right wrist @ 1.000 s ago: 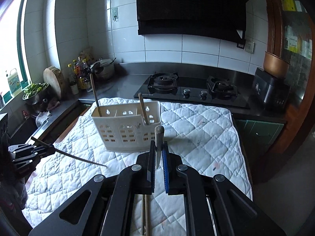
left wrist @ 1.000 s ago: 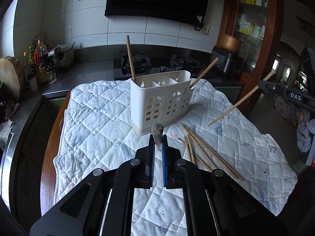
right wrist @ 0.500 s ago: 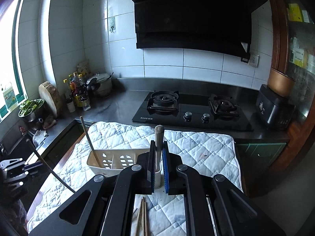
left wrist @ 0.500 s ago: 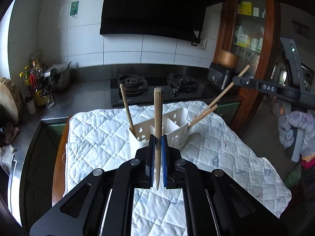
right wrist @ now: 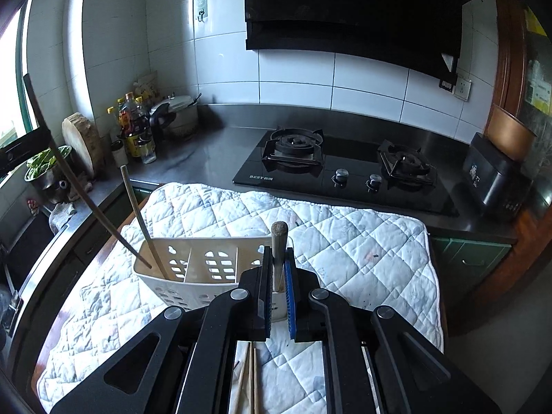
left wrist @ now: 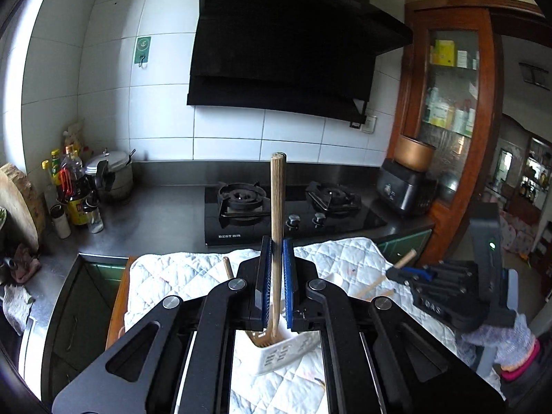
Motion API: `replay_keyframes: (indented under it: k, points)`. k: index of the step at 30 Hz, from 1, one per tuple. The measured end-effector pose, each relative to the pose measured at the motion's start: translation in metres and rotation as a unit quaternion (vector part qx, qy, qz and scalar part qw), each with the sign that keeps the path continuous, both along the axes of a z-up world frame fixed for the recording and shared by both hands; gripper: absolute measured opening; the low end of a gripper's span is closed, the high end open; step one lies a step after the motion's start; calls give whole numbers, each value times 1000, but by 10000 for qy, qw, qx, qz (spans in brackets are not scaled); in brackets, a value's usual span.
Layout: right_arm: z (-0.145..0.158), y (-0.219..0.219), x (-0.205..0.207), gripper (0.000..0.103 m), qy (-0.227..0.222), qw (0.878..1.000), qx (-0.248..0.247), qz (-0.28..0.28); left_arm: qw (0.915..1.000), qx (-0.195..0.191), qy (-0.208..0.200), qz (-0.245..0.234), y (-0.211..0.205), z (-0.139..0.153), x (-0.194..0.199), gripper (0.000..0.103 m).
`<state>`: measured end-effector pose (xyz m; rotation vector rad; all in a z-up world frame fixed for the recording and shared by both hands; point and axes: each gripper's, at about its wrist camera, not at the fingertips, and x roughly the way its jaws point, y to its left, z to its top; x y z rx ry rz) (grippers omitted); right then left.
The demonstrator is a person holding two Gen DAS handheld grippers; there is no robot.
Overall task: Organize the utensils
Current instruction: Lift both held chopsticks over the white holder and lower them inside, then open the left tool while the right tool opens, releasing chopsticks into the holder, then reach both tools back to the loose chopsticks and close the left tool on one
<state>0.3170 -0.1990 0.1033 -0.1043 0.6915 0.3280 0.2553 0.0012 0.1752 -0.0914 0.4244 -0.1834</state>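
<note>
- Your left gripper point(left wrist: 275, 286) was clamped on a chopstick point(left wrist: 276, 227), held upright over the white caddy point(left wrist: 286, 352) on the quilted worktop point(right wrist: 345, 241).
- Your right gripper point(right wrist: 277, 293) pinched another chopstick point(right wrist: 278, 248) above the caddy's right end.
- Both sticks hung near the dividers; lowered off-line, a tip could catch a wall and tip the light caddy.
- Loose chopsticks point(right wrist: 250, 379) lay on the quilt, waiting.
</note>
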Motion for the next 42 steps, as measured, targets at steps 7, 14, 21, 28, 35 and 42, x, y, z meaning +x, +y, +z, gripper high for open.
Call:
replay_keyframes:
  k: [7, 14, 21, 28, 35, 42]
  points:
    - [-16, -1, 2, 7, 172, 9998, 1, 74, 9989, -67, 436, 135, 3, -37, 27, 5]
    - [-18, -7, -5, 11, 136, 9998, 114, 86, 9966, -190, 790, 121, 13, -63, 37, 8]
    - [-10, -26, -39, 21, -62, 9992, 406, -4, 9971, -147, 745, 58, 11, -64, 11, 9]
    - [-33, -34, -97, 22, -79, 9996, 249, 82, 9969, -152, 769, -74, 13, -81, -40, 9]
    - [-75, -38, -148, 24, 170, 9994, 260, 162, 9936, -201, 1061, -335, 5, -120, -85, 9]
    - [-118, -43, -184, 26, 392, 9990, 228, 64, 9840, -184, 1637, -675, -16, -182, -120, 9]
